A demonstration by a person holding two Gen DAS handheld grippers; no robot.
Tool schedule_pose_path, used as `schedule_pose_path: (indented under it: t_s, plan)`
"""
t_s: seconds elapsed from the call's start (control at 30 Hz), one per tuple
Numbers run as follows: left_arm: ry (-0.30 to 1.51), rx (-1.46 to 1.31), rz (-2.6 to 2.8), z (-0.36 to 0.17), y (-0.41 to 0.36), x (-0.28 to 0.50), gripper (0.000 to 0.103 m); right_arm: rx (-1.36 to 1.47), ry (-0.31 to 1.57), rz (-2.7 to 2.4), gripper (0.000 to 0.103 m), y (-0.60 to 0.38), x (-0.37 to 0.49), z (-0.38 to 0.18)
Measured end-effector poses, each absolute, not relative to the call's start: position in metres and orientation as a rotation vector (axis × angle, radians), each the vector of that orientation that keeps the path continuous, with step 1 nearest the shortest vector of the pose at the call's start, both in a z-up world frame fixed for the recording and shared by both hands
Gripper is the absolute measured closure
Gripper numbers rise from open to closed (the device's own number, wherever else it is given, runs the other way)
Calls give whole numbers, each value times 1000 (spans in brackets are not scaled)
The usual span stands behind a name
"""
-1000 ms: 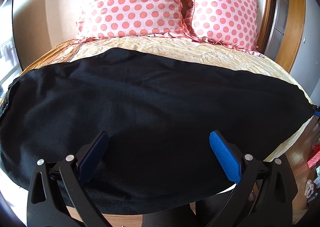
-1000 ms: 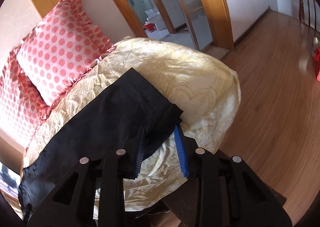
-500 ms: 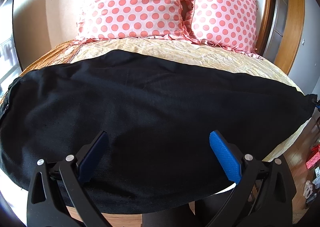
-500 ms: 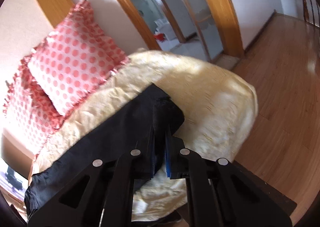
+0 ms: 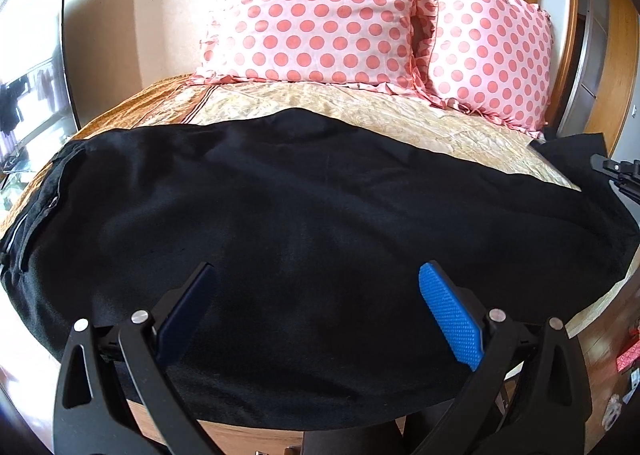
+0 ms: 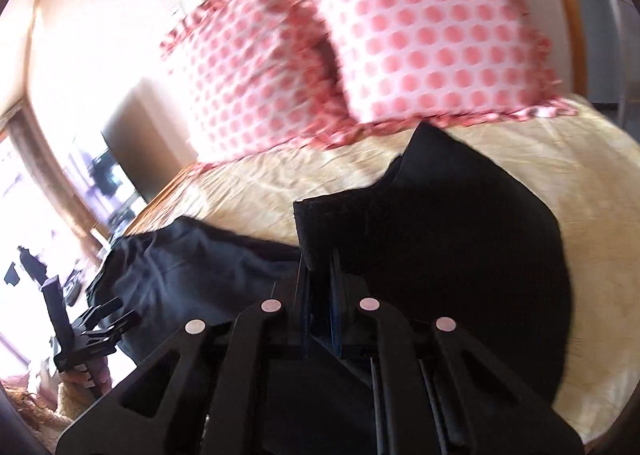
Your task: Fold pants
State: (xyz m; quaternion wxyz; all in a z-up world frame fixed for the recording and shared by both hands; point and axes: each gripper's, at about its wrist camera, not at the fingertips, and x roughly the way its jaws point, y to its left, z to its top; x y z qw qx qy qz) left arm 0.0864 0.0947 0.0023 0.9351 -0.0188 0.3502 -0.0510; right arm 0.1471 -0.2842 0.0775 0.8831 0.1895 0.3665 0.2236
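Black pants (image 5: 304,223) lie spread lengthwise across the yellow bedspread (image 5: 360,111), waistband at the left. My left gripper (image 5: 316,303) hovers open over the near edge of the cloth, nothing between its blue pads. In the right wrist view my right gripper (image 6: 320,267) is shut on the leg end of the pants (image 6: 440,231), which is lifted off the bed and hangs folded back toward the rest of the garment (image 6: 180,267). That raised leg end also shows at the far right of the left wrist view, with the right gripper (image 5: 618,169) beside it.
Two pink polka-dot pillows (image 5: 320,11) lean against the wall at the head of the bed. A dark screen (image 6: 132,151) stands left of the bed. Wooden floor (image 5: 608,327) lies at the right. The left gripper (image 6: 80,327) shows at the lower left of the right wrist view.
My right gripper closed on the leg end, then lifted it and swung it far to the left over the bed while rolling. The left gripper drifted slightly and stays open.
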Motion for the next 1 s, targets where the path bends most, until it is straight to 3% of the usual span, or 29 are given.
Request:
schedule_pose_path:
  t_s: [0.23,0.4,0.83,1.0]
  plan:
    - [690,-76,-22,7,129,71,2,396,690,753,95,-176,165,102]
    - [678,-113,29,8,156,62,2,142,857,833,95,-96,130,59]
    - [656,-214,123,9,200,55,2,207,792,876,95,-89,104,62]
    - [647,-213,197,13,218,44,2,33,859,846,89,-58,97,41]
